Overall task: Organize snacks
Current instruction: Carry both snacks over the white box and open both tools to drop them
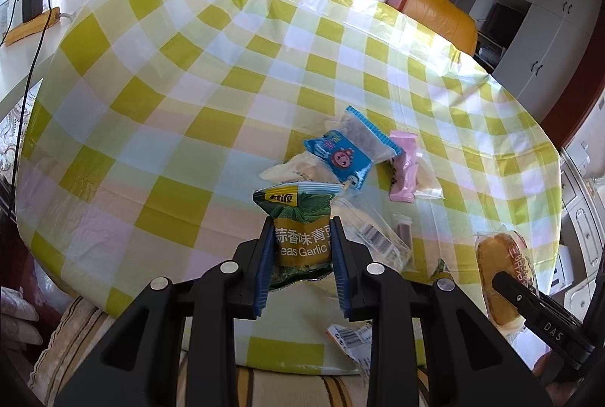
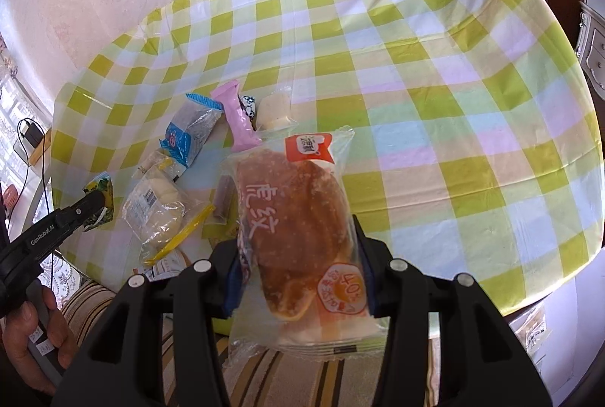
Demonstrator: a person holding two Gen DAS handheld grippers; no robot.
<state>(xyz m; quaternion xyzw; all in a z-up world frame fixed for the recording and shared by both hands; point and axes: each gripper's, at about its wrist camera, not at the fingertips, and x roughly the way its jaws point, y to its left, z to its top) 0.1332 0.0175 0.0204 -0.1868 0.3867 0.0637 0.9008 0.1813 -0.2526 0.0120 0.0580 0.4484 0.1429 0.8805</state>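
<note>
"Garlic" on pea packet (image 1: 301, 236), "GenRobot.AI" on gripper (image 2: 45, 236)

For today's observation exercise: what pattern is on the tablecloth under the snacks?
The tablecloth has a yellow-green, white and pastel check, clearest in the right wrist view.

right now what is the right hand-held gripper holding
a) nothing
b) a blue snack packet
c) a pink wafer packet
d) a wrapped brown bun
d: in the right wrist view the right hand-held gripper is shut on the wrapped brown bun, while the blue snack packet and the pink packet lie on the checked tablecloth.
</note>
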